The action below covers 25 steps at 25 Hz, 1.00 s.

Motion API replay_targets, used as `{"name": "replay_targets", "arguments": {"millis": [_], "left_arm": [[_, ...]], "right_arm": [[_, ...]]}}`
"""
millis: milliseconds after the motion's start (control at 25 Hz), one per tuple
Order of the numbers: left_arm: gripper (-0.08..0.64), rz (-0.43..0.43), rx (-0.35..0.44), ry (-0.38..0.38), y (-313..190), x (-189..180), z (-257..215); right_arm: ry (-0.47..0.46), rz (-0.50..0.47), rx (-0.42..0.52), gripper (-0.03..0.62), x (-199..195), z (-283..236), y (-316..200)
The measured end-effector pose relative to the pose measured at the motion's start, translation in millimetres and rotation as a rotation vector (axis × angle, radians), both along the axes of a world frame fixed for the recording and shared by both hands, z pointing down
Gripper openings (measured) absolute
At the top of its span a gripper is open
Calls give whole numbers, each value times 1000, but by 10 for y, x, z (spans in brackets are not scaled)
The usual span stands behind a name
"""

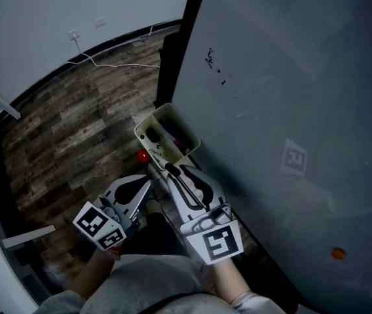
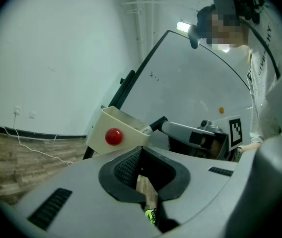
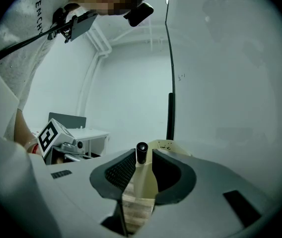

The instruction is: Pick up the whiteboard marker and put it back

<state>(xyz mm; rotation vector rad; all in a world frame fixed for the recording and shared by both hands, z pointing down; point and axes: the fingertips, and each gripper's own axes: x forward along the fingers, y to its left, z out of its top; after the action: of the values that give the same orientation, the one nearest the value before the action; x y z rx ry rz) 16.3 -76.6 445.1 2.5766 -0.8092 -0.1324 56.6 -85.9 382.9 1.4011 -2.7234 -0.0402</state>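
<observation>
Wood-plank floor (image 1: 74,136) fills the left of the frame as we near the end of the job. Our left gripper (image 1: 148,187) waits low beside the cream marker holder (image 2: 116,119) with its red button (image 2: 113,136), jaw tips drawn together on nothing. Further right, the whiteboard marker (image 3: 141,152) lies straight ahead of our right gripper (image 1: 173,172). Its black end faces the hand, its long axis runs along the line the gripper points, and its far end passes over the holder's rim. The right jaws stand a little apart around it. The barrel sits against one pad and a sliver of gap shows at the other, so we read the marker as resting, not pinched. The right hand is plainly the nearer. We judge the placing all but done; what remains is to back that gripper straight off along the marker's axis without dragging it out. At far right stands the grey whiteboard (image 1: 291,110).
</observation>
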Motion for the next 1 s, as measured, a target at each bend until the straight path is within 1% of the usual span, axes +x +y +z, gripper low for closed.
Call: {"name": "replay_targets", "arguments": {"millis": [360,600,760,840,1000], "left_arm": [[14,8,11,4,50,5,-30],[15,22,28,13,80,47,-113],[15,24,39,16,90,54,-140],[14,20,43,15,95,50,-154],[15,1,60,1,120,-5,-194]], "right_arm": [[10,16,7,100,-3,-5,108],[19,24,-27,99,8,49,225],[31,11,-41,98,-32,87,277],[43,1,-44,80,-72,105,300],[118,-17,-81,37,-164,224,364]]}}
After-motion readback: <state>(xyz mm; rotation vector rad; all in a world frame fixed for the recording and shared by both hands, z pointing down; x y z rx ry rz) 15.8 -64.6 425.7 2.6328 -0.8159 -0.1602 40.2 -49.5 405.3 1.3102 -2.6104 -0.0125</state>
